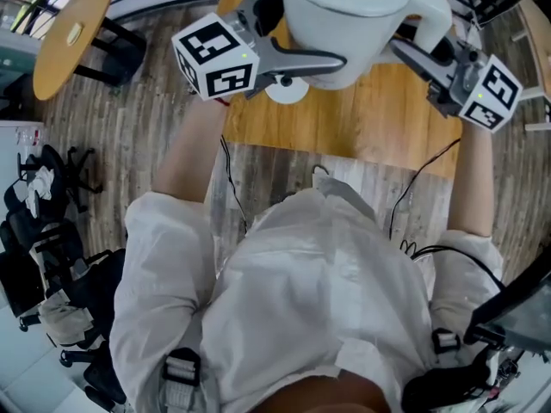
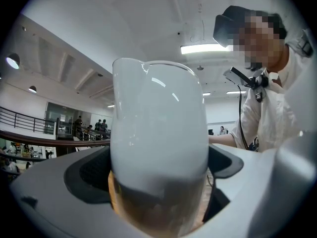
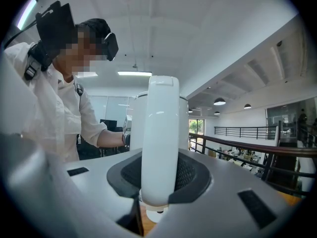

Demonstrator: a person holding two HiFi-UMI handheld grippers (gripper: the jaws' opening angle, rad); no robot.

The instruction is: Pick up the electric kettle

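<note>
Lift step: left hand-held gripper [image 2: 158,192] pinches kettle [image 1: 344,15] body, right hand-held gripper [image 3: 158,182] pinches handle [image 3: 159,133]. Seemingly off tabletop [image 1: 379,127]. Next: keep level.

Wooden worktop [image 1: 370,119] stands on a grey plank floor [image 1: 146,127]. A round wooden table [image 1: 73,33] sits well apart at upper left. Black office chairs [image 1: 39,256] are grouped along the left edge. A balcony railing [image 3: 247,145] with a wooden handrail runs across the hall, and several people [image 2: 94,127] stand beside it in the distance. A ceiling light strip [image 2: 200,48] is lit.
</note>
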